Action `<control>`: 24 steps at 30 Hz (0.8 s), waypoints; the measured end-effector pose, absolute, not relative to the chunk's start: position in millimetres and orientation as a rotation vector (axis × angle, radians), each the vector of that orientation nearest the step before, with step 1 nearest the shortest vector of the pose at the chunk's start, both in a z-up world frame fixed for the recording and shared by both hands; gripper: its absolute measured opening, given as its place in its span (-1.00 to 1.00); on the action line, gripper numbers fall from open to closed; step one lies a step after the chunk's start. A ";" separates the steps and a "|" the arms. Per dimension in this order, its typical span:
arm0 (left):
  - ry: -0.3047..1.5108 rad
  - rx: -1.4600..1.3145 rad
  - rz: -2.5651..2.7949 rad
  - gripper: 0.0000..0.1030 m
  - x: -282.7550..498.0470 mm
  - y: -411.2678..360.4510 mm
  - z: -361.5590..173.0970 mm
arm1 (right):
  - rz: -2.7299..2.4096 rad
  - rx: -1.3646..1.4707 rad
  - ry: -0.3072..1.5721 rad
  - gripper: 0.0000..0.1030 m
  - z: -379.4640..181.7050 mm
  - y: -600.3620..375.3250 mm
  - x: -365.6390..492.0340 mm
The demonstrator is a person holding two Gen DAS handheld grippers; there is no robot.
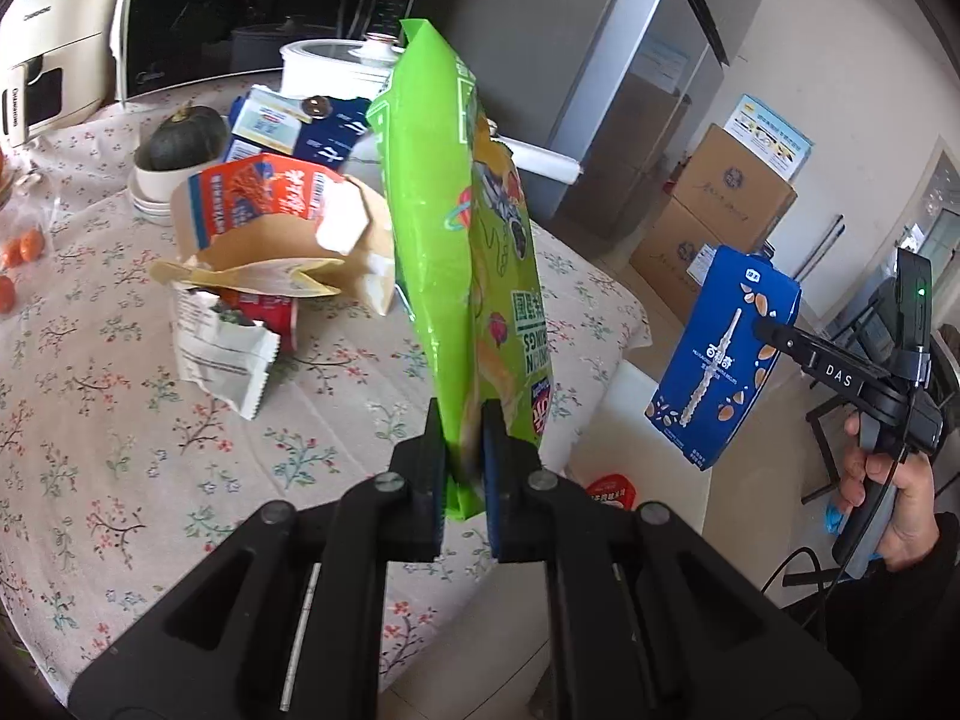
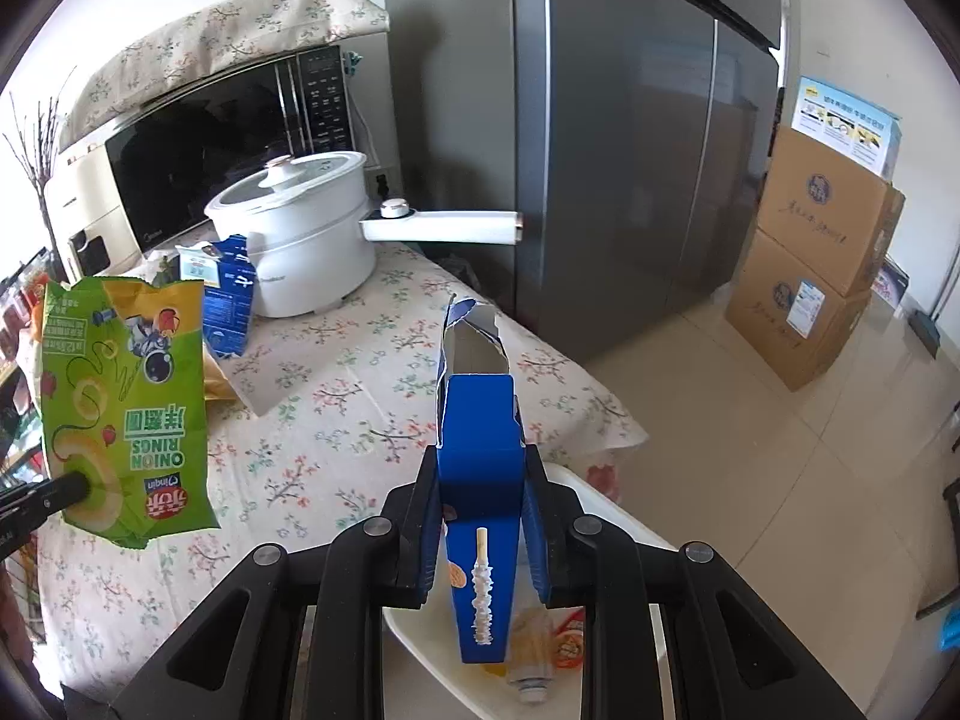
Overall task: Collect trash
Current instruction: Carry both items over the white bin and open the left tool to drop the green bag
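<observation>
Two torn cartons (image 1: 264, 222) litter the floral table (image 1: 150, 450) beside a white pot (image 2: 294, 240)

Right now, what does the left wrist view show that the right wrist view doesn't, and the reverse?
Left wrist only: the torn red carton, the dark squash in its white bowl, and the person's right hand.

Right wrist only: the white bin's contents under the blue box, and the whole white pot.

Both: the green onion-rings bag clamped by the left gripper, the blue box held by the right gripper, the floral tablecloth, fridge, cardboard boxes.
</observation>
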State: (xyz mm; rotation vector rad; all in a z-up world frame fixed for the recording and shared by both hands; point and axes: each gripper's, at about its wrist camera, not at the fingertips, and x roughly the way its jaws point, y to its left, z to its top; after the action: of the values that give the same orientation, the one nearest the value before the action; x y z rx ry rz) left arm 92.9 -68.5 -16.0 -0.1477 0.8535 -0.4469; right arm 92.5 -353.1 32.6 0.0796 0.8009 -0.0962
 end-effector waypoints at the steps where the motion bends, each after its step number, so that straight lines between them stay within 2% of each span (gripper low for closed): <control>1: 0.855 -0.142 -0.463 -0.78 92.6 -77.2 -16.9 | -0.108 0.082 0.807 -0.53 30.2 -359.1 89.2; 15: 0.909 0.018 -0.660 -0.77 88.9 -214.0 -63.5 | -0.225 0.097 0.874 -0.53 -1.5 -435.0 47.8; 24: 0.962 0.084 -0.711 -0.76 97.8 -261.9 -96.3 | -0.256 0.149 0.919 -0.53 -17.7 -463.9 35.5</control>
State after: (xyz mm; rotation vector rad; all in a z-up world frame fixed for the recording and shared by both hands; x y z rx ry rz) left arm 97.8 -261.9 -96.3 0.0842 0.9617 -0.7112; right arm 35.5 -463.9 -17.7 0.1493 0.9187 -0.2561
